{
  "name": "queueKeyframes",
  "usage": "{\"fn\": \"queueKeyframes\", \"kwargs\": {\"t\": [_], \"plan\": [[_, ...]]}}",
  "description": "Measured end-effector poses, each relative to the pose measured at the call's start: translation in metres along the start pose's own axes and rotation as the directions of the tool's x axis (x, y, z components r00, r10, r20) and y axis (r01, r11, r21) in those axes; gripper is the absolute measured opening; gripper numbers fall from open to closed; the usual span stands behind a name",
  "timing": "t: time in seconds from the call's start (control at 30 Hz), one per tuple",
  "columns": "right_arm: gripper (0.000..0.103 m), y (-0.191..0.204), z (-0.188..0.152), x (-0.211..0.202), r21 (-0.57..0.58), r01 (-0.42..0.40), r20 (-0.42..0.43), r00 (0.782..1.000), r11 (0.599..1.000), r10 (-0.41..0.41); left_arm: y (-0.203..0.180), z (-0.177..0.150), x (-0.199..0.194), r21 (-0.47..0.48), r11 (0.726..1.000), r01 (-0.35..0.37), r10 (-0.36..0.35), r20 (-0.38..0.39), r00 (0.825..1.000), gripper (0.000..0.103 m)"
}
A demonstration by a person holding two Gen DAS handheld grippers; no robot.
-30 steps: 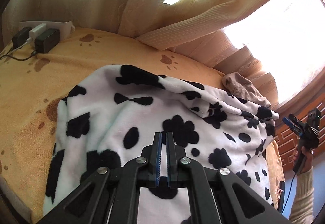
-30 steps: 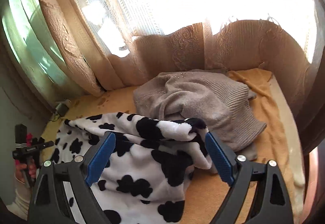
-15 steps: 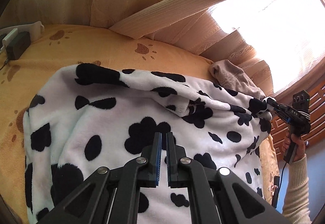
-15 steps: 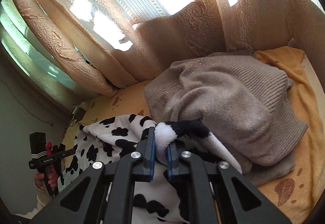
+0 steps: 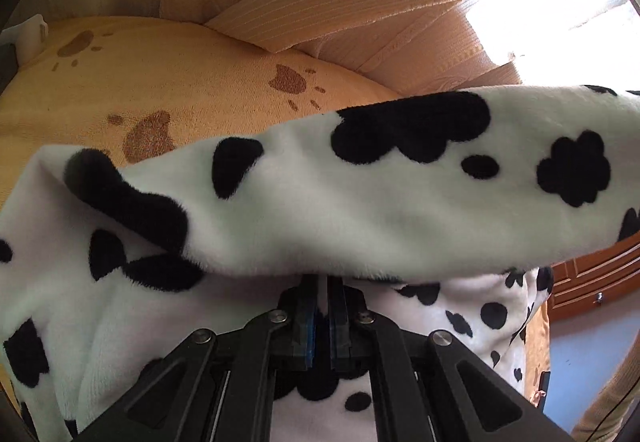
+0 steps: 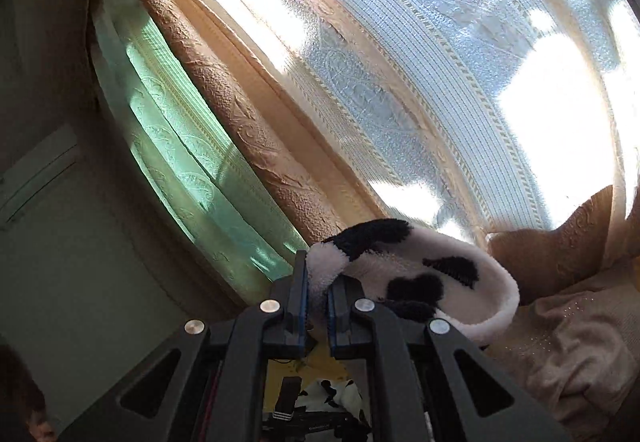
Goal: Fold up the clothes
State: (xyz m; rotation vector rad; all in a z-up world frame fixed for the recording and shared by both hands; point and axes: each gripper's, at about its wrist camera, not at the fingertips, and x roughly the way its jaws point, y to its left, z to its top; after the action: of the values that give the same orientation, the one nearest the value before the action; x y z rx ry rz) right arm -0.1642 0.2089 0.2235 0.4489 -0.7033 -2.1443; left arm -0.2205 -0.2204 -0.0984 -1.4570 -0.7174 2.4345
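Cow-print fleece blanket (image 5: pixel 360 181), white with black spots, lies spread over an orange bedspread (image 5: pixel 180 81) with brown paw prints. 1 edge of the blanket is lifted and stretches as a band across the left wrist view, above the rest of the blanket and in front of the beige curtains (image 5: pixel 360 1).

Left gripper (image 5: pixel 323 306): jaws closed to a narrow slit, tips tucked under the lifted band, so whether any fleece is pinched cannot be told; white fleece shows just behind the fingers (image 5: pixel 306 322).

Right gripper (image 6: pixel 318 294): jaws closed on a corner of the same blanket (image 6: pixel 420 278); the white and black fleece bulges out above the blue pads (image 6: pixel 303 294) and curls off to the right. It points about level at the patterned window curtains (image 6: pixel 280 161), bright daylight behind them.

Beige knit sweater (image 6: pixel 568 342) with small sparkles lies right of the held corner. Wooden furniture (image 5: pixel 592 282) shows beyond the blanket's right edge in the left wrist view. Cream sleeve (image 5: pixel 608 402) at that view's lower right.
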Motion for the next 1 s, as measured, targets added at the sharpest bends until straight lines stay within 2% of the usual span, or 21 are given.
{"fn": "queueKeyframes", "kwargs": {"t": [0.23, 0.37, 0.5, 0.7, 0.8, 0.9, 0.93, 0.97, 1.0], "plan": [[0.009, 0.017, 0.006, 0.006, -0.025, 0.021, 0.023, 1.0, 0.999, -0.02, 0.02, 0.029, -0.014, -0.143, 0.985, 0.1, -0.089, 0.078, 0.993, 0.005], [0.009, 0.012, -0.007, 0.008, 0.012, -0.003, -0.002, 1.0, 1.0, 0.003, 0.031, 0.046, -0.019, -0.182, 0.976, 0.12, -0.101, 0.113, 0.989, 0.005], [0.009, 0.021, -0.044, 0.013, 0.026, -0.005, -0.102, 0.995, 1.0, 0.007, 0.045, 0.06, -0.013, -0.208, 0.974, 0.092, -0.07, 0.11, 0.991, 0.005], [0.009, 0.049, -0.123, 0.005, 0.062, -0.084, -0.229, 0.969, 0.995, 0.096, 0.076, 0.066, -0.003, -0.275, 0.959, 0.069, -0.04, 0.108, 0.993, 0.005], [0.012, 0.052, -0.171, -0.004, 0.177, -0.115, -0.277, 0.947, 0.977, 0.161, 0.094, 0.067, 0.001, -0.318, 0.946, 0.06, -0.027, 0.109, 0.994, 0.005], [0.013, 0.043, -0.229, -0.01, 0.317, -0.096, -0.357, 0.91, 0.944, 0.212, 0.107, 0.064, 0.001, -0.354, 0.932, 0.077, -0.042, 0.105, 0.994, 0.005], [0.013, 0.038, -0.25, -0.01, 0.357, -0.069, -0.402, 0.889, 0.932, 0.219, 0.11, 0.063, 0.0, -0.363, 0.928, 0.087, -0.052, 0.104, 0.993, 0.005], [0.014, 0.031, -0.271, -0.008, 0.389, -0.026, -0.461, 0.86, 0.921, 0.219, 0.112, 0.062, 0.0, -0.372, 0.923, 0.097, -0.063, 0.104, 0.993, 0.005], [0.02, 0.024, -0.293, -0.006, 0.417, 0.018, -0.518, 0.826, 0.909, 0.221, 0.112, 0.06, -0.002, -0.371, 0.924, 0.097, -0.063, 0.101, 0.993, 0.005]]}}
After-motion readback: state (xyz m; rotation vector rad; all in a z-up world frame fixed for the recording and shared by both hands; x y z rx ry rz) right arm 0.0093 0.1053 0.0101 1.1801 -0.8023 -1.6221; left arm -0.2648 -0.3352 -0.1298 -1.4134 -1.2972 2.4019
